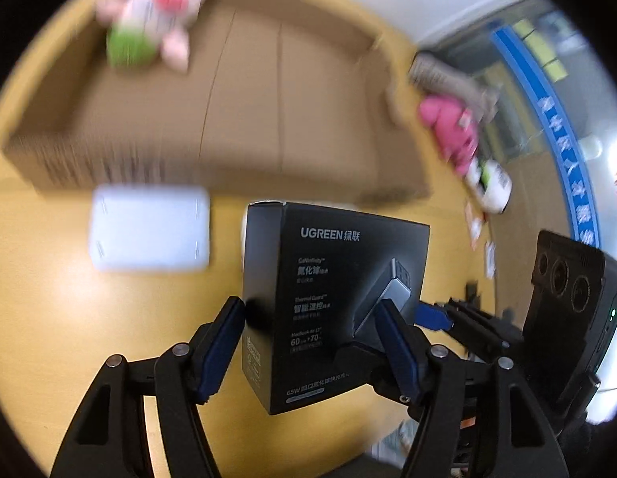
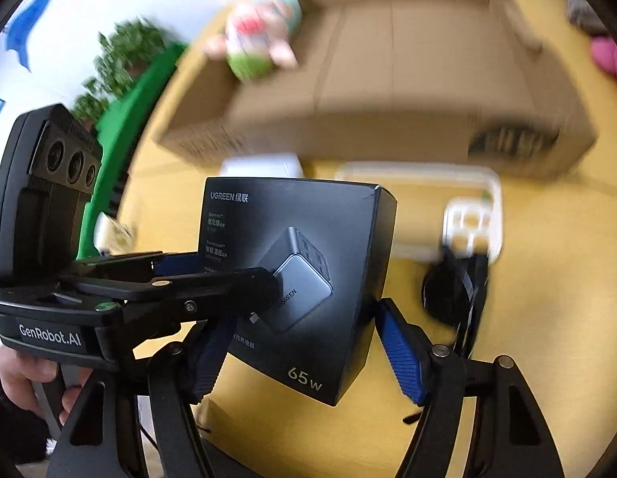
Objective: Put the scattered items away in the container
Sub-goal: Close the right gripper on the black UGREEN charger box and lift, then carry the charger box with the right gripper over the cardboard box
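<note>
A black UGREEN charger box point(image 1: 328, 302) is held in the air above the yellow table, in front of an open cardboard box point(image 1: 244, 95). My left gripper point(image 1: 312, 342) is shut on it across its lower part. My right gripper point(image 2: 304, 342) also closes around the same box point(image 2: 304, 279) from the other side, its pads at the box's edges. The left gripper's finger crosses the box face in the right wrist view. A plush toy point(image 1: 157, 20) with a green base lies in the far left corner of the cardboard box.
A white flat case point(image 1: 149, 231) lies on the table before the cardboard box. A pink toy point(image 1: 451, 131) lies to its right. In the right wrist view a clear tray point(image 2: 427, 199), a small white item point(image 2: 467, 231) and a black cable point(image 2: 451, 294) lie on the table.
</note>
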Tool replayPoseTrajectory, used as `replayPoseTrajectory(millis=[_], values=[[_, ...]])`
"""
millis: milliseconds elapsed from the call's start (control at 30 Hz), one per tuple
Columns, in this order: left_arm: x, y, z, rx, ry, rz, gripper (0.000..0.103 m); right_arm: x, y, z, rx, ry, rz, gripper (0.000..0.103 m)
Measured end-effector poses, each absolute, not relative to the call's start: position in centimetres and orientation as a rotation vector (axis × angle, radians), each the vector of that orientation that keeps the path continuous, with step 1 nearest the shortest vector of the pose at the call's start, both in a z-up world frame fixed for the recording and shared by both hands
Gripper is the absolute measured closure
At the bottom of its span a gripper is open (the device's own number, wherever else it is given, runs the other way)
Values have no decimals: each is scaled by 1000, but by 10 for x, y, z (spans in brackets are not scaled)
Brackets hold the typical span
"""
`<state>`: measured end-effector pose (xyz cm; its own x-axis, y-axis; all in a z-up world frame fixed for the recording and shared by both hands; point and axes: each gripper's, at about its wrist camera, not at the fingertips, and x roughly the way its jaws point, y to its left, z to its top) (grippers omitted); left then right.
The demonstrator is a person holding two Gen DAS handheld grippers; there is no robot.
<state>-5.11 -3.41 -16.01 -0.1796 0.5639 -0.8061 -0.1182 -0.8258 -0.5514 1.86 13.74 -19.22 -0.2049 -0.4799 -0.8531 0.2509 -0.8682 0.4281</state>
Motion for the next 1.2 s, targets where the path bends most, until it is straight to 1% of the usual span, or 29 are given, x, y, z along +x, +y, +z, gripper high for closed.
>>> replayPoseTrajectory(millis=[233, 267, 367, 500, 633, 900, 1033, 1200], values=[[-86, -29, -39, -1327, -431, 2268, 36, -20, 149, -55, 1268, -192, -2308, 27], [-91, -28, -20, -1283, -412, 2291, 36, -23, 143, -45, 1239, -191, -2326, 27], [-99, -17, 17, -1198, -368, 2344, 36, -31, 142, 0, 1131, -177, -2385, 27], [-108, -5, 63, -1072, -321, 2409, 36, -41, 138, 43, 1027, -143, -2433, 27], [-114, -5, 96, -983, -291, 2451, 36, -54, 137, 82, 928, -132, -2462, 27], [-136, -3, 146, -847, -228, 2495, 36, -73, 134, 139, 784, -101, -2509, 27], [-145, 0, 164, -792, -202, 2506, 36, -81, 132, 161, 716, -72, -2546, 27], [-156, 6, 170, -754, -164, 2517, 36, -92, 133, 171, 680, -69, -2561, 27]])
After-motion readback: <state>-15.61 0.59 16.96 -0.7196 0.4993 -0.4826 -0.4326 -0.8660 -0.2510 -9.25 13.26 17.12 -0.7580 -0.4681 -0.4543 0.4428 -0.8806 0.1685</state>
